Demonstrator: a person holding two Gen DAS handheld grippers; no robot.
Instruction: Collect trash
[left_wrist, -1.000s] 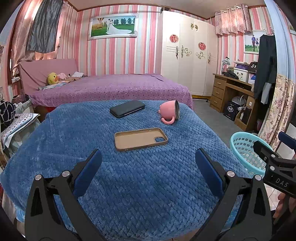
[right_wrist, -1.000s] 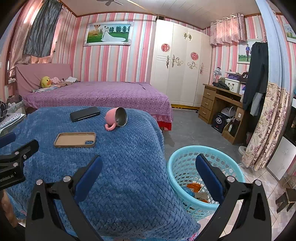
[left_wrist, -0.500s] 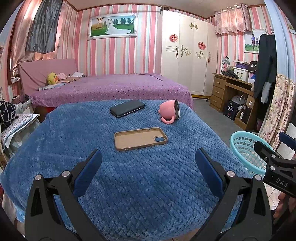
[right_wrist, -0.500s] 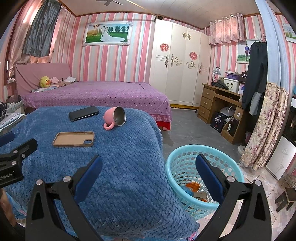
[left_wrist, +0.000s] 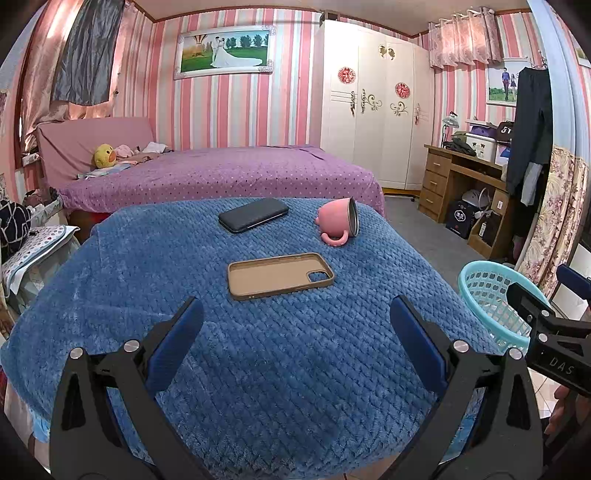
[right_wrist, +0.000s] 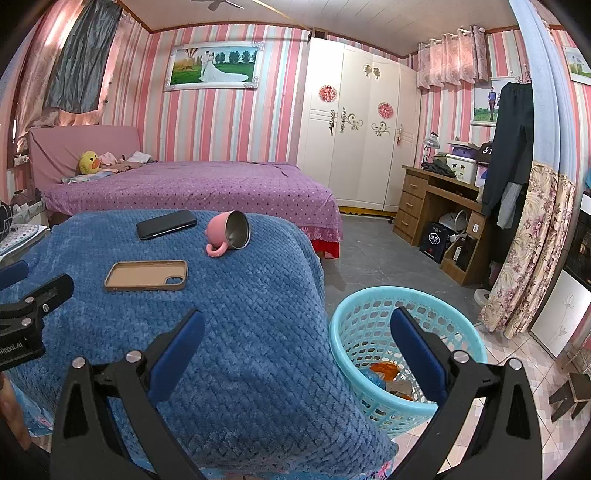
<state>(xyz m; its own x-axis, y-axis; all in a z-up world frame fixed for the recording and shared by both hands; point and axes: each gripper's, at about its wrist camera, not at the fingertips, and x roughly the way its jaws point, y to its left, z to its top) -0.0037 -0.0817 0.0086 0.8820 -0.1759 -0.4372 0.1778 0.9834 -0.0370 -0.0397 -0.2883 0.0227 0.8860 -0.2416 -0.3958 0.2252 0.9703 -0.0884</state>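
Note:
A light-blue plastic basket (right_wrist: 354, 314) stands on the floor at the table's right side, holding orange and blue scraps of trash (right_wrist: 384, 371); its rim also shows in the left wrist view (left_wrist: 480, 280). My right gripper (right_wrist: 295, 343) hangs open and empty over the table's right edge and the basket. My left gripper (left_wrist: 295, 332) is open and empty above the near part of the blue blanket (left_wrist: 258, 369). On the blanket lie a tan phone case (left_wrist: 279, 275), a black phone (left_wrist: 253, 215) and a tipped pink mug (left_wrist: 338, 225).
A purple bed (left_wrist: 221, 173) stands behind the table. A white wardrobe (left_wrist: 373, 122) and a wooden desk (left_wrist: 454, 181) line the right wall. Floral curtains (right_wrist: 532, 251) hang at the right. Grey floor (right_wrist: 369, 258) lies between the table and the desk.
The right wrist view has drifted slightly, so the basket and table sit a little left. The left gripper has stayed still. Both stay open.

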